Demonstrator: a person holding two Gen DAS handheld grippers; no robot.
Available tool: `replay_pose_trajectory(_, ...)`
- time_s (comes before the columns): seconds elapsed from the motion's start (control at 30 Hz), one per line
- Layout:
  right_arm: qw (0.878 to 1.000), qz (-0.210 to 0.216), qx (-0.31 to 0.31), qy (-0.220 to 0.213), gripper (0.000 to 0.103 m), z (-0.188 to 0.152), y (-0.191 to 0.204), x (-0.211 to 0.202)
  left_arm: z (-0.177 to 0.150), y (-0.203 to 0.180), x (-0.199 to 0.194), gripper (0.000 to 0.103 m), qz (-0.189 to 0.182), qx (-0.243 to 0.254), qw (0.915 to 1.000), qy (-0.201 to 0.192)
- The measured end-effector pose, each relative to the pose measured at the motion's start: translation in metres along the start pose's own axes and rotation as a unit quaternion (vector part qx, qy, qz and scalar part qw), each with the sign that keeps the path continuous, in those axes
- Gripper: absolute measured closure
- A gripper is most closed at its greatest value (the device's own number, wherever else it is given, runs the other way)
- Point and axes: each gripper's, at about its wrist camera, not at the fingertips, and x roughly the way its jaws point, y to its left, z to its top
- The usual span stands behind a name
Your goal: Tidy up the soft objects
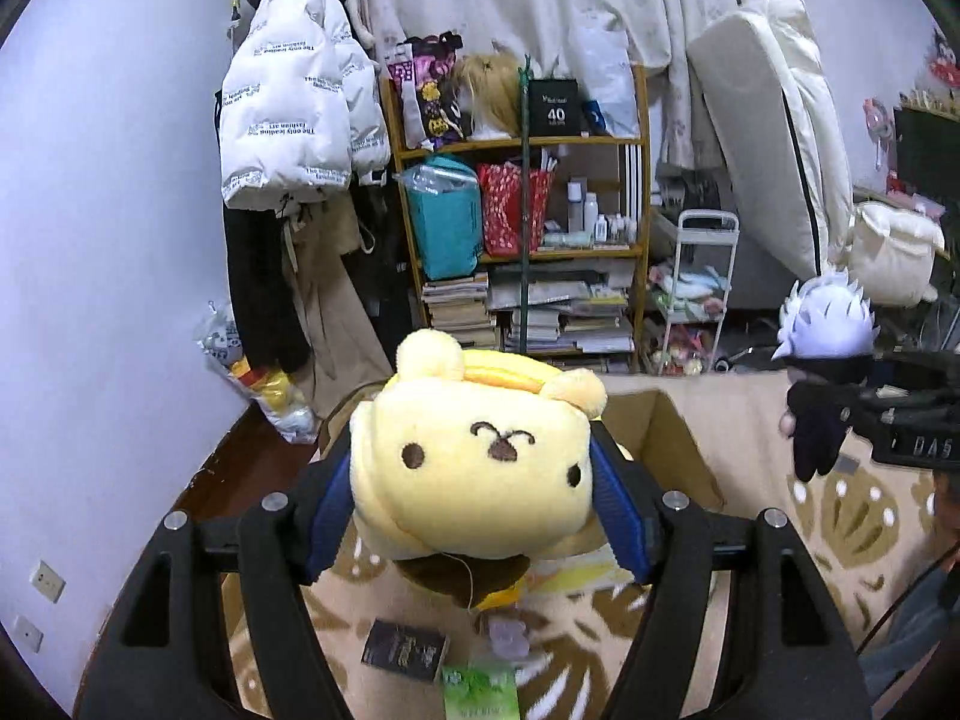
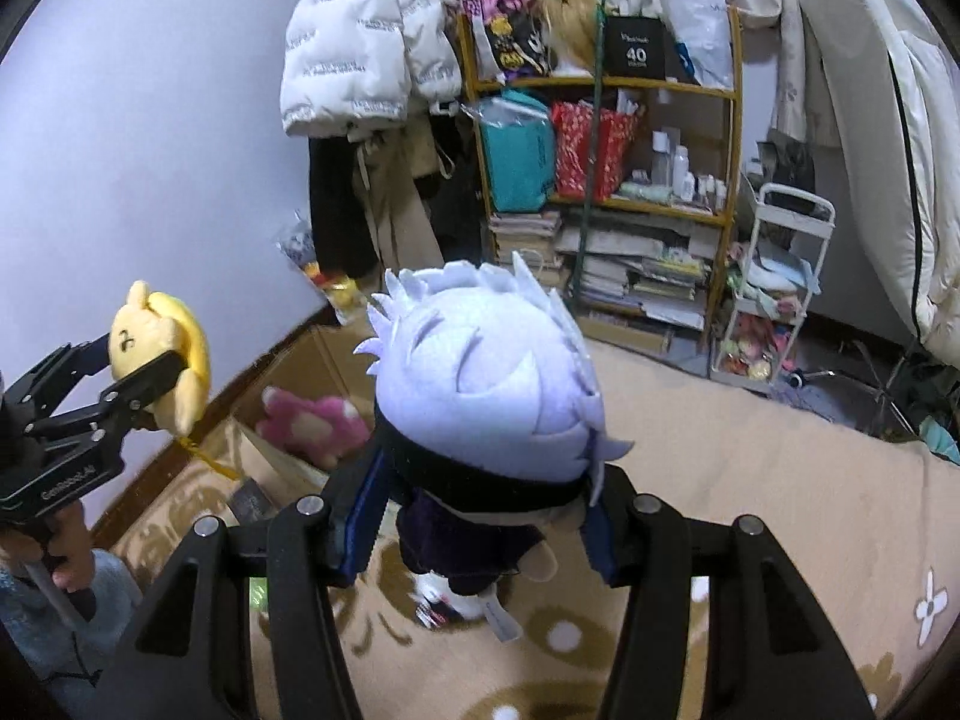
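With one pink plush [image 2: 315, 423] already in the cardboard box [image 2: 282, 372], left gripper [image 1: 474, 498] clamped on the yellow bear [image 1: 474, 462] and right gripper [image 2: 480, 516] on the white-haired doll [image 2: 486, 384], both aloft near it, look next to drop.

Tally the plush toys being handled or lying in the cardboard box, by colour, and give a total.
Yellow: 1, the yellow bear plush in the left gripper
White-haired, dark-clothed: 1, the doll plush in the right gripper
Pink: 1, the pink plush in the cardboard box
Total: 3
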Motion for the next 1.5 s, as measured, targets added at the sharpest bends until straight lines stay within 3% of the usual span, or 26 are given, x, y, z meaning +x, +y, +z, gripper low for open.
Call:
replay_pose_trajectory(0.13, 1.0, 0.001, -0.004, -0.017, 0.044, 0.013, 0.012, 0.007, 0.02, 0.01, 0.004, 0.032, 0.002, -0.018, 0.9996, -0.02)
replay_pose_trajectory(0.27, 1.0, 0.012, 0.017, -0.024, 0.044, 0.023, 0.019, 0.018, 0.028, 0.01, 0.013, 0.031, 0.003, -0.001, 0.9996, -0.028)
replay_pose_trajectory(0.63, 0.999, 0.023, 0.03, -0.035, 0.044, 0.016, 0.029, 0.048, 0.0, 0.007, 0.057, 0.03, -0.002, 0.005, 0.9999, 0.013)
replay_pose_trajectory(0.93, 1.0, 0.022, -0.008, 0.014, 0.044, -0.001, 0.041, 0.094, -0.01, 0.008, 0.085, 0.027, -0.013, 0.007, 0.9987, 0.048)
replay_pose_trajectory(1.4, 0.999, 0.015, -0.007, 0.042, 0.042, -0.011, 0.032, 0.115, -0.017, 0.017, 0.11, 0.021, -0.021, -0.022, 0.9943, 0.102)
replay_pose_trajectory(1.5, 0.999, 0.016, -0.005, 0.05, 0.042, -0.014, 0.03, 0.117, -0.016, 0.02, 0.109, 0.012, -0.025, -0.031, 0.9938, 0.104)
